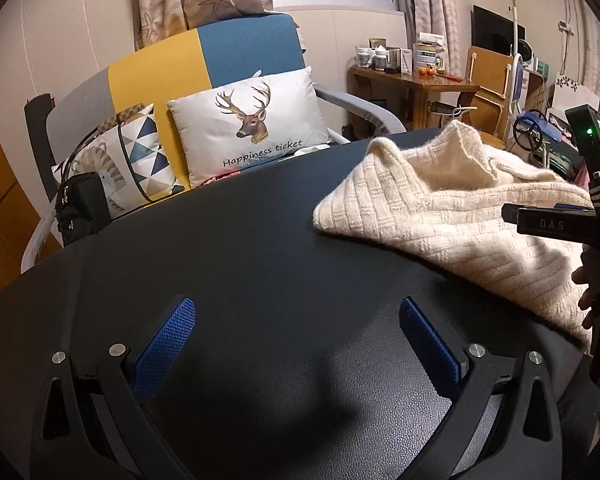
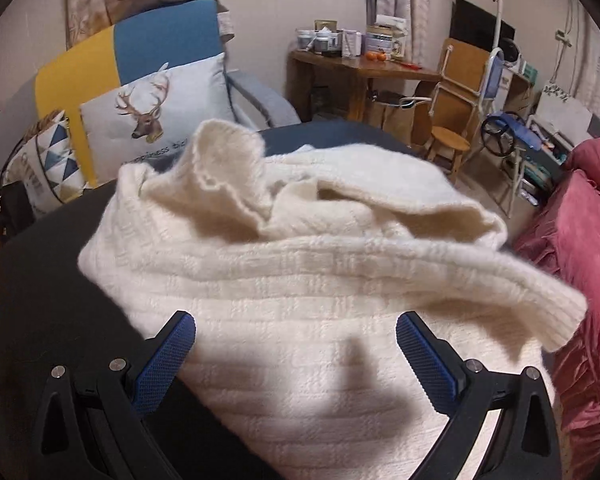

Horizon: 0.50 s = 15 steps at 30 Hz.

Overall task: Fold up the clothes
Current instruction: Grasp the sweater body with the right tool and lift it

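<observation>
A cream knitted sweater (image 2: 300,264) lies crumpled on a black table (image 2: 44,288), with its ribbed collar standing up at the back. In the left wrist view the sweater (image 1: 452,216) lies at the right of the table (image 1: 240,248). My left gripper (image 1: 296,344) is open and empty over bare table, left of the sweater. My right gripper (image 2: 296,356) is open, its blue-padded fingers spread just above the sweater's near part, holding nothing. The right gripper's body (image 1: 580,220) shows at the right edge of the left wrist view, over the sweater.
Behind the table stands a yellow and blue armchair (image 1: 204,52) with a deer pillow (image 1: 252,124) and a small black bag (image 1: 80,208). A wooden desk (image 2: 364,68) with jars stands at the back. A red quilt (image 2: 580,240) lies to the right.
</observation>
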Tool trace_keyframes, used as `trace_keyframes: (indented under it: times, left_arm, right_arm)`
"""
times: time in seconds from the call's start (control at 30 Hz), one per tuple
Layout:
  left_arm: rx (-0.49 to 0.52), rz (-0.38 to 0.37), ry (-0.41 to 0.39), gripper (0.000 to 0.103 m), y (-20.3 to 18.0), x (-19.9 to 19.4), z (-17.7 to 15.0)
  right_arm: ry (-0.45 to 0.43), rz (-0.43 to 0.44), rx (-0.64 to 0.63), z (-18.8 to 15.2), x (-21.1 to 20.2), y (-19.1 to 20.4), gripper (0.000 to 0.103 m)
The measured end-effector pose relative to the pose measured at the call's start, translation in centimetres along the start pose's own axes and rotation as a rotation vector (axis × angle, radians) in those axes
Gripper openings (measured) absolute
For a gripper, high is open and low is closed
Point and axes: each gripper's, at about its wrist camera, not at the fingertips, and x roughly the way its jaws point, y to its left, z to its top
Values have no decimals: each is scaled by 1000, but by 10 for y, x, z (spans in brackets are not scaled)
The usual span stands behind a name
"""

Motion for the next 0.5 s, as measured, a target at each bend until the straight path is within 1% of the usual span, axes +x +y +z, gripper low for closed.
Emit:
trace_keyframes:
  times: [0.1, 0.2, 0.3, 0.5]
  left_arm:
    - [5, -4, 7, 103, -1, 2, 0]
    - [6, -10, 16, 103, 0, 4, -1]
    - [3, -9, 23, 103, 3, 5, -2]
    - [-31, -5, 56, 103, 15, 14, -6]
  right_arm:
    - [19, -40, 3, 3, 11, -3, 103]
    - [53, -52, 13, 4, 27, -5, 103]
    - [113, -48, 9, 2, 51, -4, 103]
    - [138, -23, 2, -8, 73, -7, 103]
